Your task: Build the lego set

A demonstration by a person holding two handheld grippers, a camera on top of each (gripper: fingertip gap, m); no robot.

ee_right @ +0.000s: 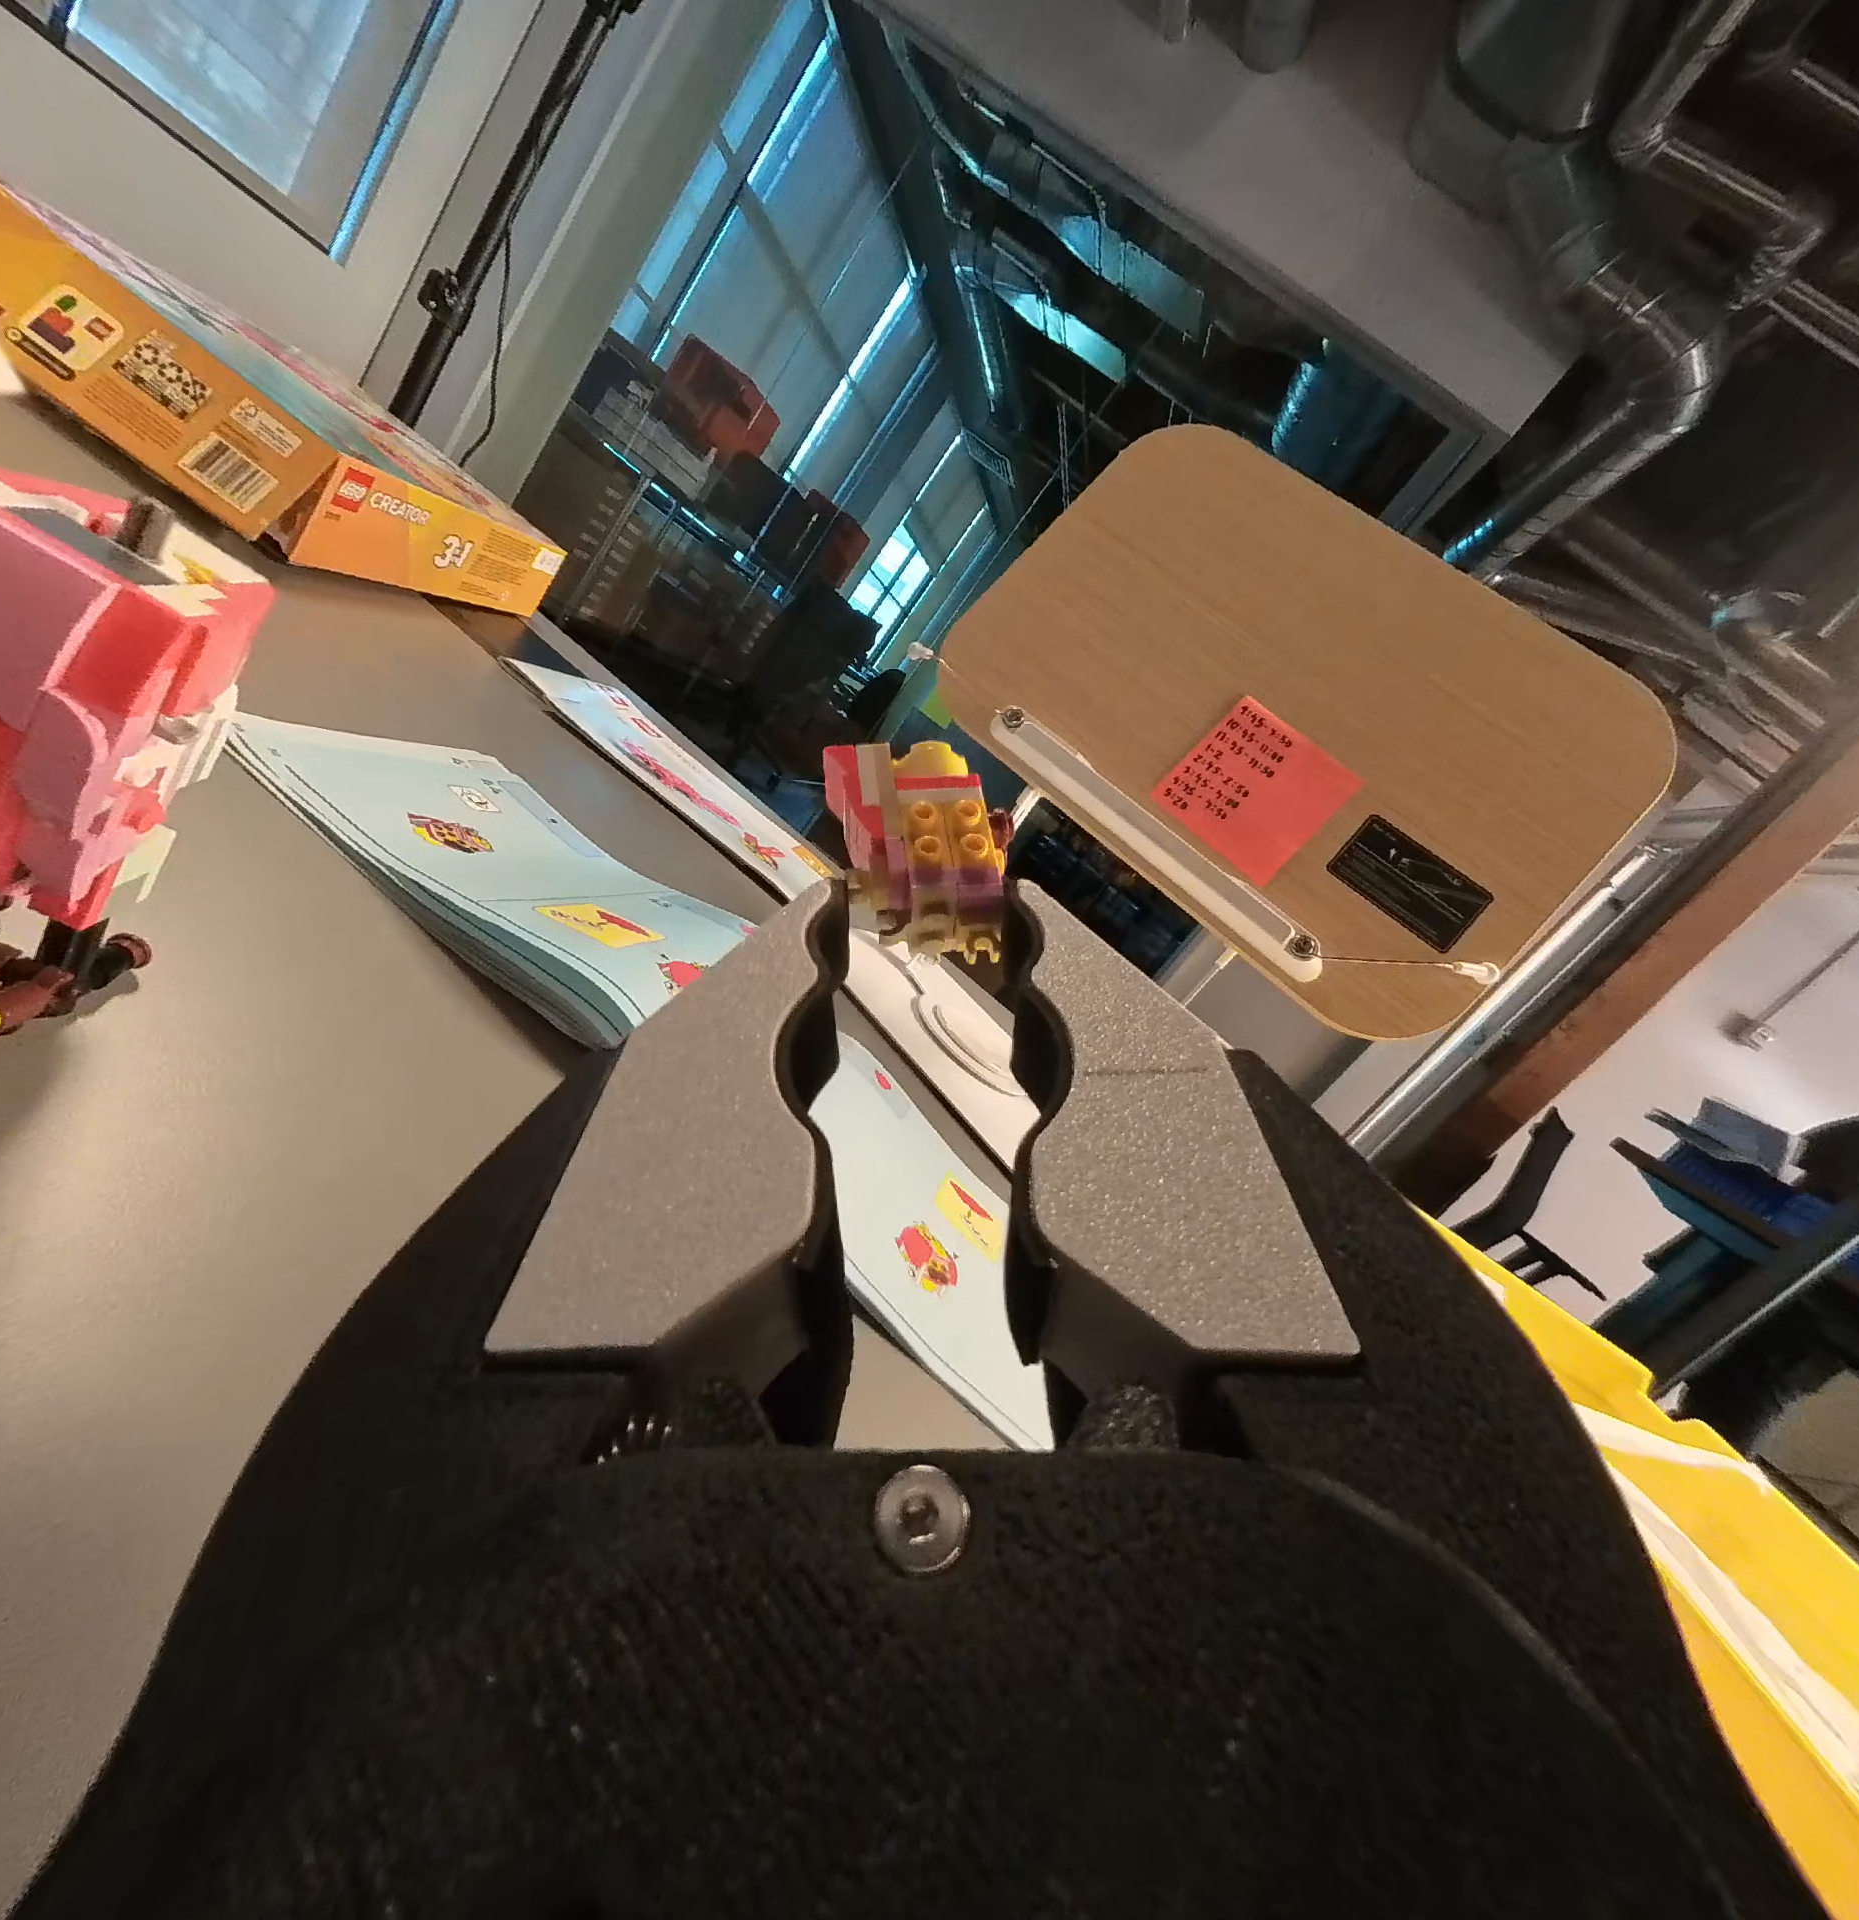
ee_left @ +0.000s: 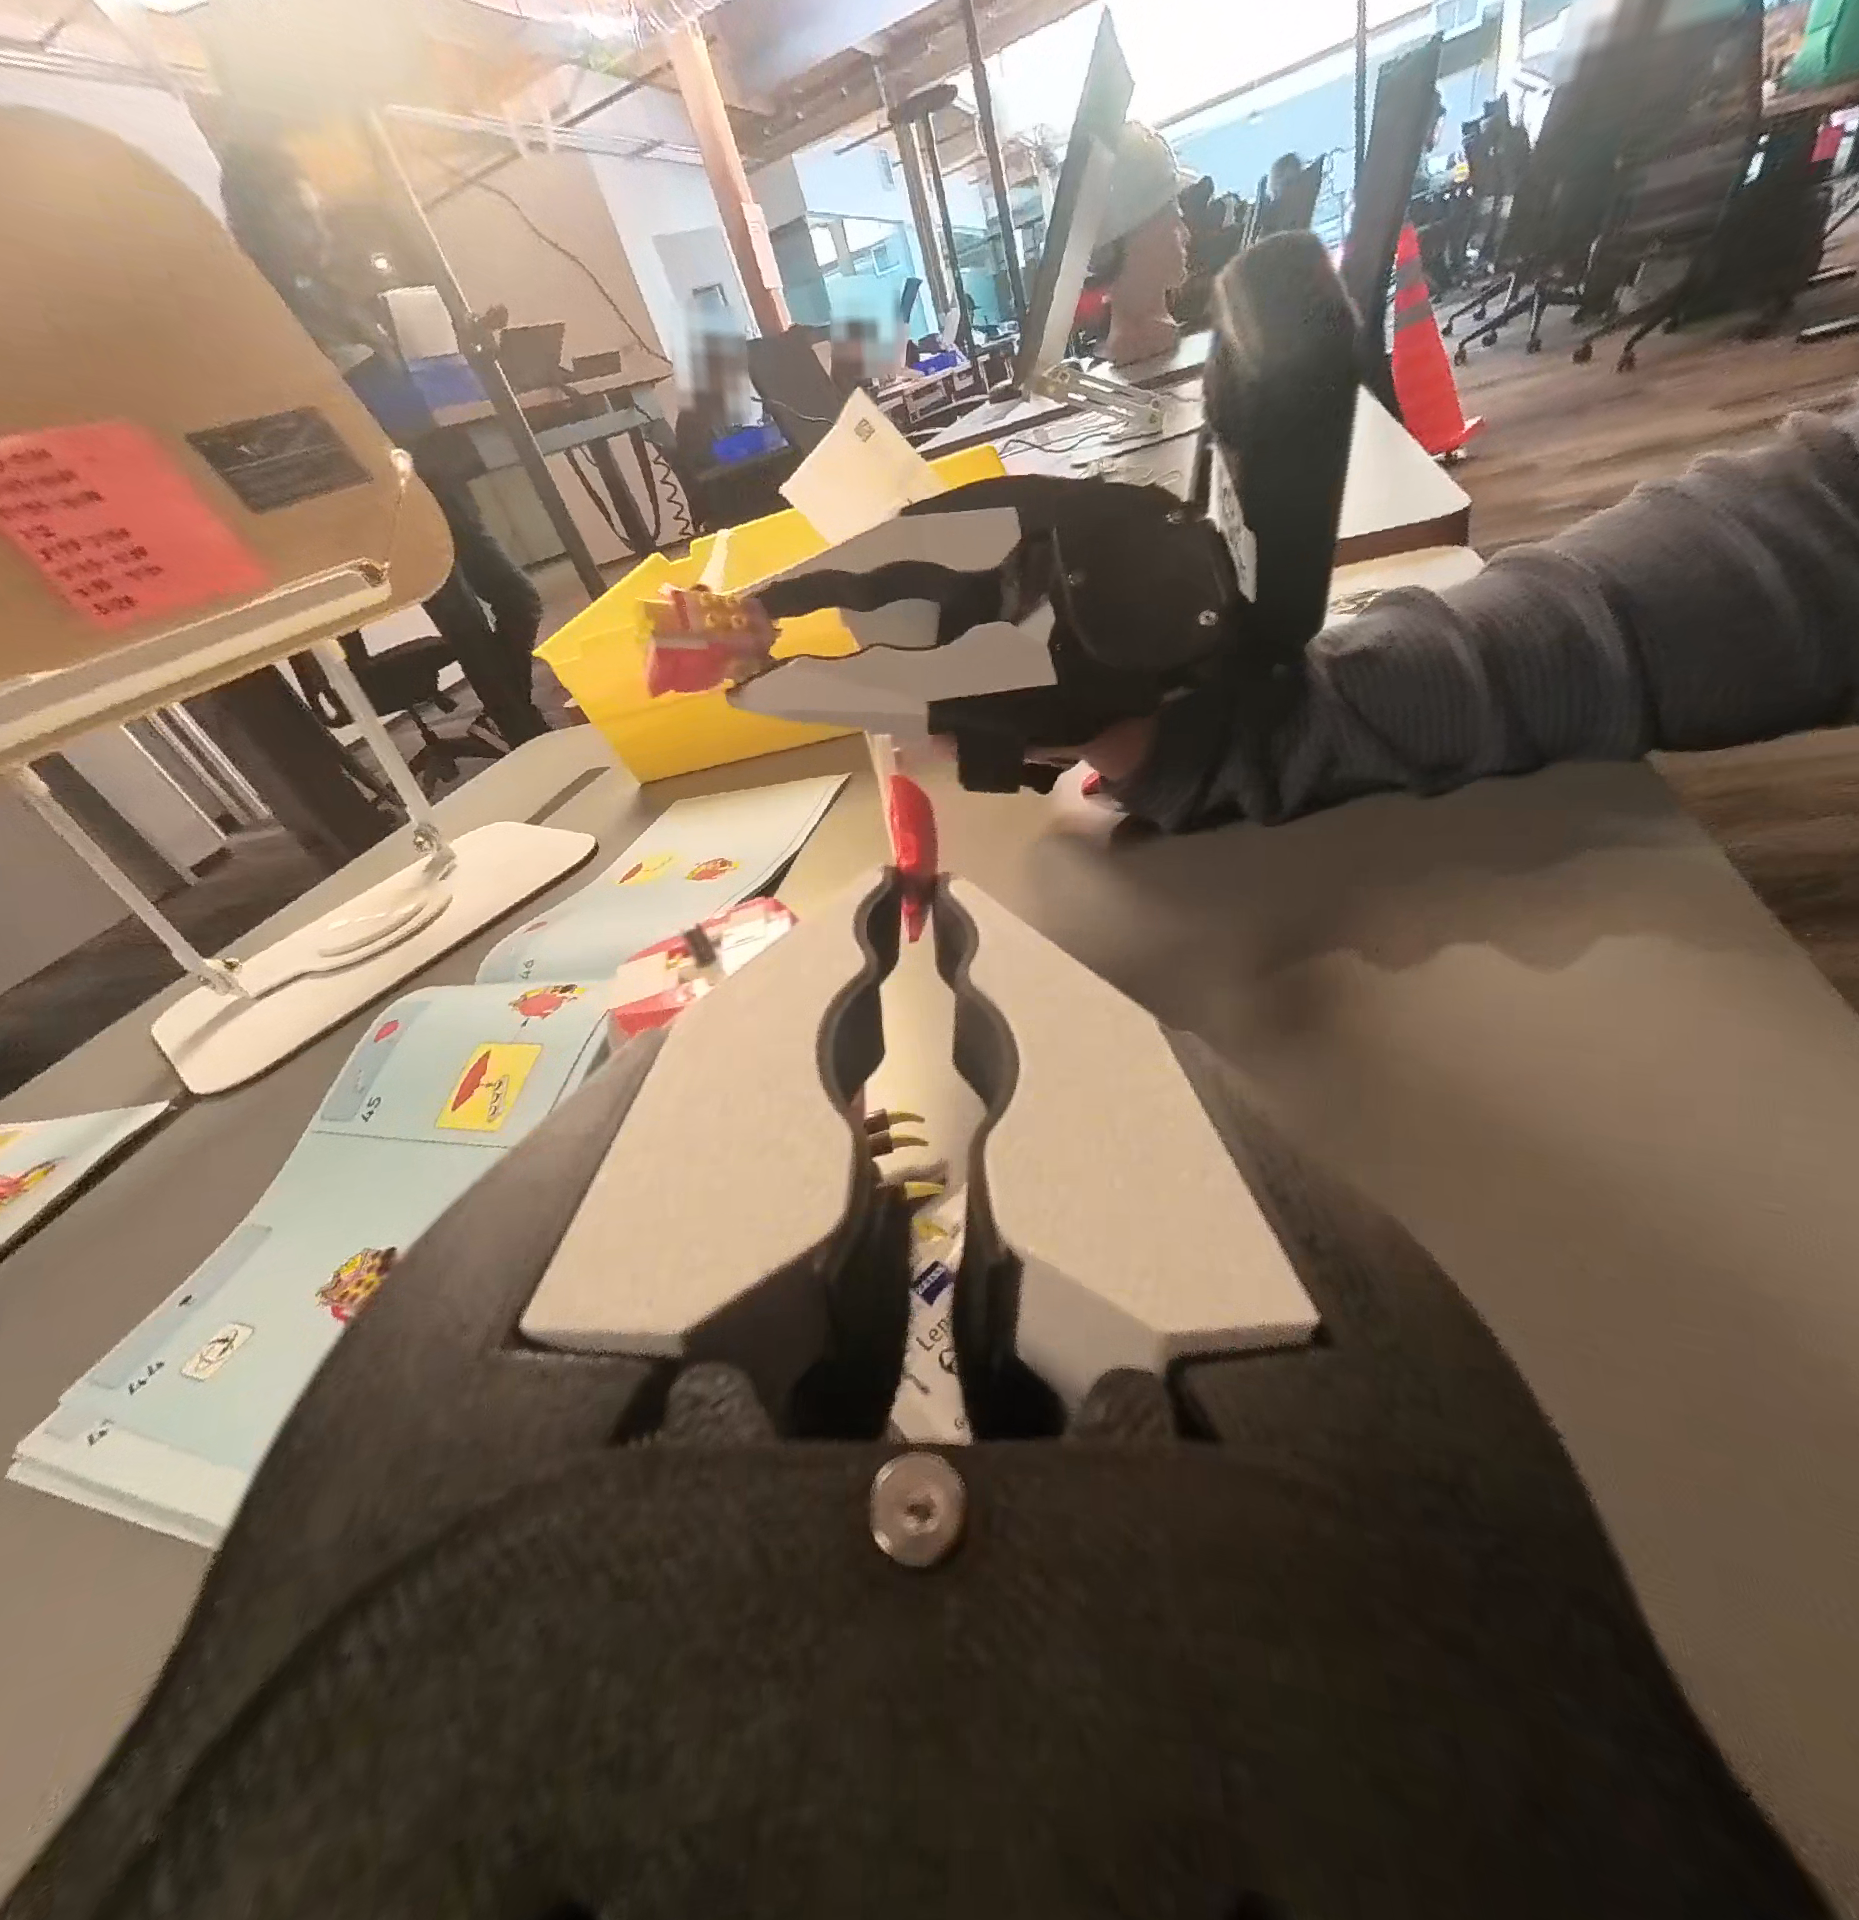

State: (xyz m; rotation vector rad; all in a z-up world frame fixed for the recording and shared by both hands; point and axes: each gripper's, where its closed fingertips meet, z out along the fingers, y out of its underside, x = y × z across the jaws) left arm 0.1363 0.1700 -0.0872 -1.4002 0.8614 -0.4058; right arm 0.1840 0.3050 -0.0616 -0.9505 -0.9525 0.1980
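My left gripper [ee_left: 917, 888] is shut on a thin curved red piece with a white edge [ee_left: 909, 826], which sticks up out of the fingertips above the grey table [ee_left: 1320, 1039]. My right gripper [ee_right: 923, 904] is shut on a small red, pink and yellow brick assembly [ee_right: 920, 831], pinched at its lower end and held in the air. The left wrist view also shows the right gripper [ee_left: 753, 649] farther off, with the same assembly [ee_left: 701, 639] at its tips in front of the yellow bin, and a grey sleeve behind it.
A yellow bin [ee_left: 686, 717] stands at the table's far side. Open light-blue instruction booklets [ee_left: 385, 1143] lie to the left. A wooden board on a white stand [ee_right: 1320, 665] bears a red note. A large red and pink brick model [ee_right: 73, 748] and an orange box [ee_right: 281, 457] are there too. Some 15 cm of space lies between my two pairs of fingers.
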